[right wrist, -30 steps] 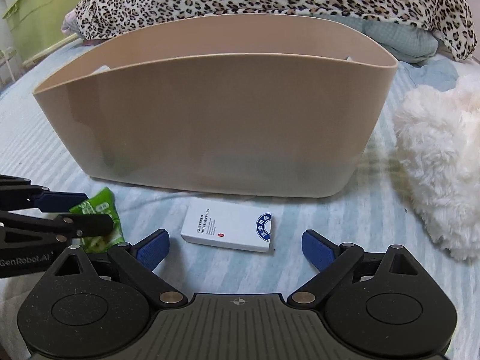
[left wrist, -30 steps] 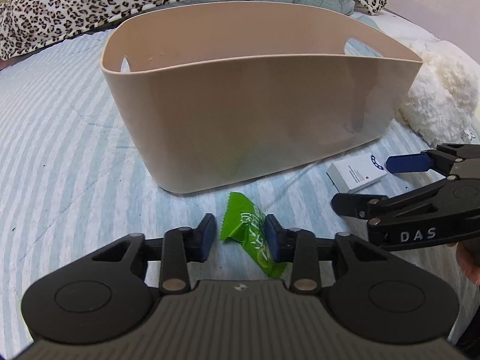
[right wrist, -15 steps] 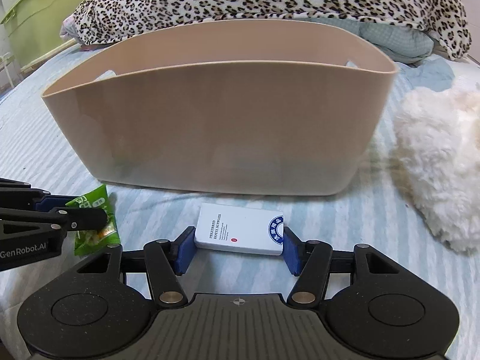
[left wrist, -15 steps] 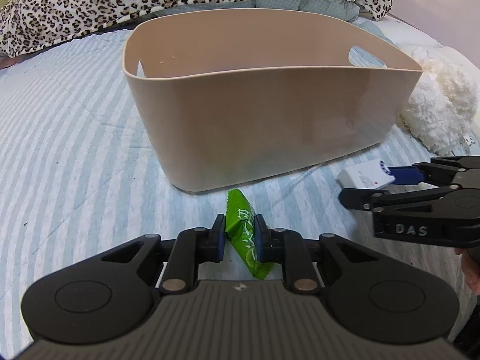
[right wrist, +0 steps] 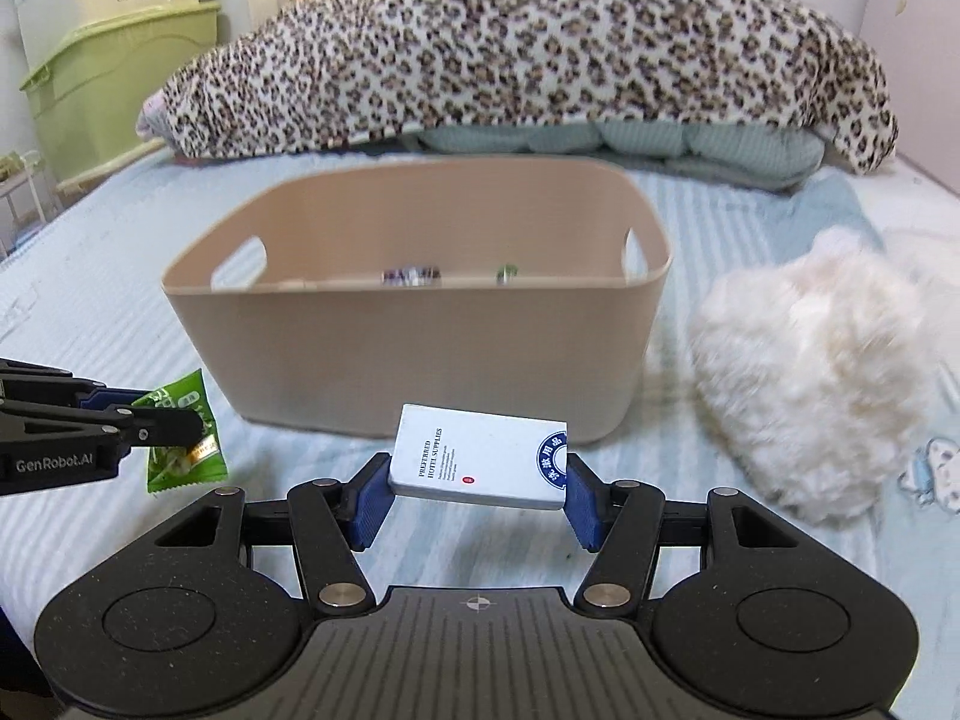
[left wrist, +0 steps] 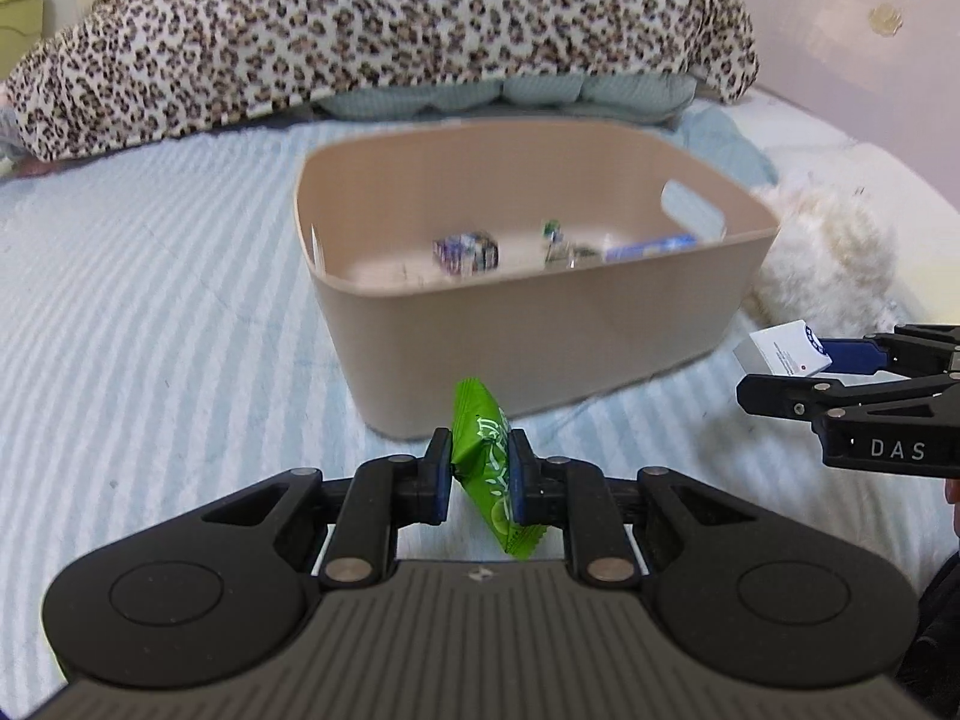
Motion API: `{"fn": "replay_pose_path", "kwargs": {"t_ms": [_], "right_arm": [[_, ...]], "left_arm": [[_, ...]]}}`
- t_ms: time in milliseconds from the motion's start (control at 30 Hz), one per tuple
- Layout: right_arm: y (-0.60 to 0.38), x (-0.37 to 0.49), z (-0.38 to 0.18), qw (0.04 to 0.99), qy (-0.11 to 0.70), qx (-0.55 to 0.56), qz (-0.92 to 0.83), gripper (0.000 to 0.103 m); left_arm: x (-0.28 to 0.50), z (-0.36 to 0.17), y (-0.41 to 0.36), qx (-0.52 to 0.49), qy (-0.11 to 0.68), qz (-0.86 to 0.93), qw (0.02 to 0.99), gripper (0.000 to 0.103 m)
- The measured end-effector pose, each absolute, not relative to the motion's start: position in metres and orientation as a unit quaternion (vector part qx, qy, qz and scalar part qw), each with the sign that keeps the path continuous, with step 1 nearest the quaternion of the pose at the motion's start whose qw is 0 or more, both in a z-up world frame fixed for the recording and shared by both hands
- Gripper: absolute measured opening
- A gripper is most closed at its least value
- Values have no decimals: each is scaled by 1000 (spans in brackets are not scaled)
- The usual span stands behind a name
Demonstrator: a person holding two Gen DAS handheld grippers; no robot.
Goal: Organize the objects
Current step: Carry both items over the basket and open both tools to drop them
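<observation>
Both items rose off the bed; left hand-held gripper clamped green packet; right hand-held gripper clamped white box; best released low inside beige bin.

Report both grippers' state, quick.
Left gripper: shut on the green snack packet.
Right gripper: shut on the white box.

Bright even daylight, motion blur, fisheye-warped edges w/ vignette
</observation>
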State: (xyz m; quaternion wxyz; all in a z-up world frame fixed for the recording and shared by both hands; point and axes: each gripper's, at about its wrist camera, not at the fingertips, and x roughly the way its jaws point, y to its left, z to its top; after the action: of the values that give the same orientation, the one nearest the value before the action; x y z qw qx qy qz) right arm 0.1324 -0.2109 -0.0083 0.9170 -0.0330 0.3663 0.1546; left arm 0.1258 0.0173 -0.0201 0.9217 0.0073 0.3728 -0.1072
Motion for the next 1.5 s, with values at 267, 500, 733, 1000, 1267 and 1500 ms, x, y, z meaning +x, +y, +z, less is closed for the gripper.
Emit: {"fn": "replay_pose_path", "kwargs": {"t_ms": [267,500,733,1000,1267,1500], "right_arm": [[-217,135,25,935,323,-25,148,56],[-215,160,49,945,293,-20,142,56],[-205,196,56,948,285,-24,137,56],[-186,232,44,942,304,-52,135,56],[-173,258,12,921,360,-64,135,56],[-166,255,8,916,368,-94,131,65]], "left_arm": [[125,20,21,10,331,-104,938,20],[150,42,18,18,308,-92,947,20],[193,46,13,23,309,-72,948,20],[241,21,7,38,370,-42,927,20],[263,-6,11,43,412,-40,909,20],[257,-3,8,44,412,-52,909,36]]}}
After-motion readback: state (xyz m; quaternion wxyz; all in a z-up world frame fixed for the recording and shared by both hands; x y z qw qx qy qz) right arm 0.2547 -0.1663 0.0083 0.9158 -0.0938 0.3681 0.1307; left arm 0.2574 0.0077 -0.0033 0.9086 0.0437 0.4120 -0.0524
